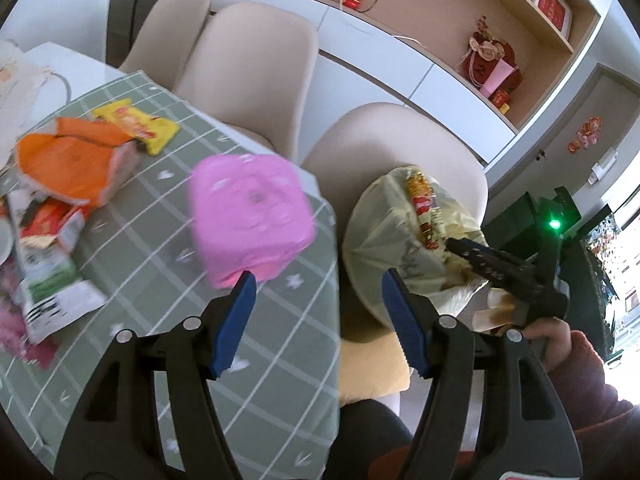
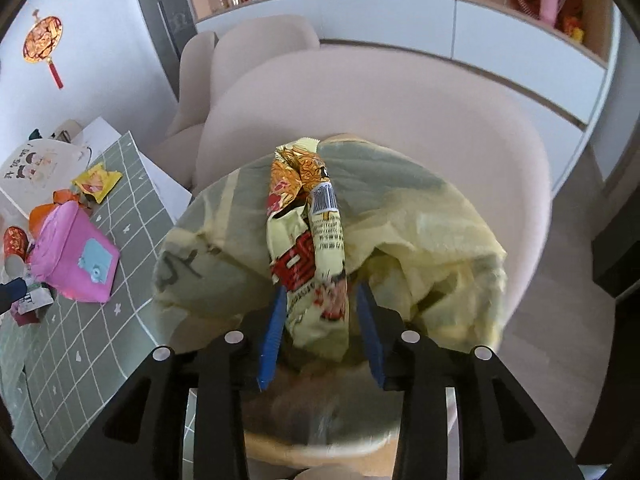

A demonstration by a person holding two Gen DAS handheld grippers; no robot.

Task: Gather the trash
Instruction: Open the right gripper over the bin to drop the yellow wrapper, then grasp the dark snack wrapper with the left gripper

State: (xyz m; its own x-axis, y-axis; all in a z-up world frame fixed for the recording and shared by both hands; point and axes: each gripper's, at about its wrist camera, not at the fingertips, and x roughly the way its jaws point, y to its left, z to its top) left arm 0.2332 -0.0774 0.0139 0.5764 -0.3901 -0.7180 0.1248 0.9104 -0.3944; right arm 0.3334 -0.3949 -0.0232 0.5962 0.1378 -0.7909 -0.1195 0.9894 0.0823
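A pale yellow trash bag (image 2: 420, 216) stands open on a beige chair (image 2: 380, 112) beside the table. My right gripper (image 2: 321, 288) hovers over the bag's mouth, jaws open, with a yellow and red snack wrapper (image 2: 320, 248) hanging loose between the blue pads. The left wrist view also shows this bag (image 1: 376, 220) with the wrapper (image 1: 424, 204) in it. My left gripper (image 1: 320, 276) is open and empty at the table's corner. A pink tissue pack (image 1: 248, 212) lies just beyond its left fingertip. Farther left lie an orange wrapper (image 1: 72, 160), a yellow wrapper (image 1: 136, 124) and a green and white packet (image 1: 44, 264).
A green checked cloth (image 1: 280, 360) covers the table. Two more beige chairs (image 1: 248, 60) stand along its far side. A white sideboard (image 1: 380, 52) with red ornaments runs behind them. A person's hand and red sleeve (image 1: 576, 360) hold the right gripper.
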